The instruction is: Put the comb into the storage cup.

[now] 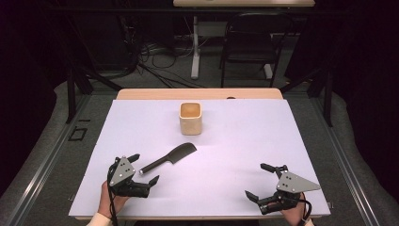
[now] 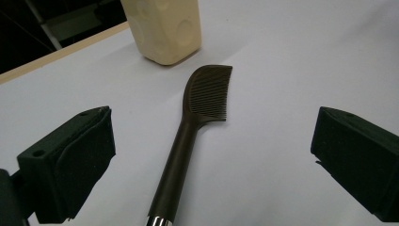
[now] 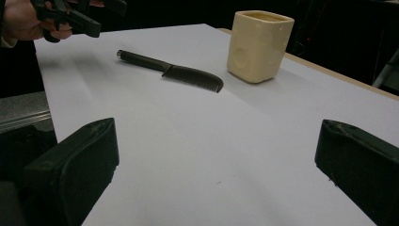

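A dark comb (image 1: 169, 158) with a long handle lies flat on the white sheet (image 1: 244, 141), teeth end toward the cup. A cream square cup (image 1: 190, 117) stands upright behind it. My left gripper (image 1: 144, 168) is open, its jaws straddling the handle's near end without touching it. The left gripper view has the comb (image 2: 190, 136) running up between the jaws toward the cup (image 2: 164, 28). My right gripper (image 1: 259, 181) is open and empty near the front right. In its view the comb (image 3: 174, 70) and cup (image 3: 259, 44) lie farther off.
The sheet covers a wooden table (image 1: 197, 93). A black chair (image 1: 251, 42) and a white table leg (image 1: 195, 47) stand on the floor beyond, among cables. A hand (image 3: 21, 21) holding the left gripper is at the right gripper view's top left.
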Available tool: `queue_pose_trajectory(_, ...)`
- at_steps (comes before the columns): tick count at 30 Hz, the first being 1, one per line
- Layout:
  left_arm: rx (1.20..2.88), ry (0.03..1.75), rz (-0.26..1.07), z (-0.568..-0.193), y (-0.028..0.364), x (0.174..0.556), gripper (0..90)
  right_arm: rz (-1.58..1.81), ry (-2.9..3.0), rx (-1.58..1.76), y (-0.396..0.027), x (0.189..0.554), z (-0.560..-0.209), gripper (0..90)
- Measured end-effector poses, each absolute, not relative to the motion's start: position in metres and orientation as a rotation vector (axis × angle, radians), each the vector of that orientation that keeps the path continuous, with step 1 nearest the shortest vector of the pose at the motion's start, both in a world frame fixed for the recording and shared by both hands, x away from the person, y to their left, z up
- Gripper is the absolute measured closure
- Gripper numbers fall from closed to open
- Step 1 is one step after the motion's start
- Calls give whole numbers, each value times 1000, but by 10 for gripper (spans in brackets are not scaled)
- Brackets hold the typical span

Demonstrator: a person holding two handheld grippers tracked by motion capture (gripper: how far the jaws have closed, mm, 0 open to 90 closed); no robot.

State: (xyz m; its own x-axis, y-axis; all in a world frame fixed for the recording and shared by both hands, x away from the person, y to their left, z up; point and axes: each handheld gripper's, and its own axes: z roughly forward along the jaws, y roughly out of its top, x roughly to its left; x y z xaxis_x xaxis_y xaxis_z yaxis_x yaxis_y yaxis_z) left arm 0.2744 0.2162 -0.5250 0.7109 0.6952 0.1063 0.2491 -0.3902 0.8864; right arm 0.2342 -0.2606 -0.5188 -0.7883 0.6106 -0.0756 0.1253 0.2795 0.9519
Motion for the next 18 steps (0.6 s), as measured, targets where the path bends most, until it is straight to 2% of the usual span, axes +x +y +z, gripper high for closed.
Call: queue_pose_trajectory(18, 2055, 739, 536, -518, 216, 295, 5, 1525, 2132, 659, -260, 235, -519, 0)
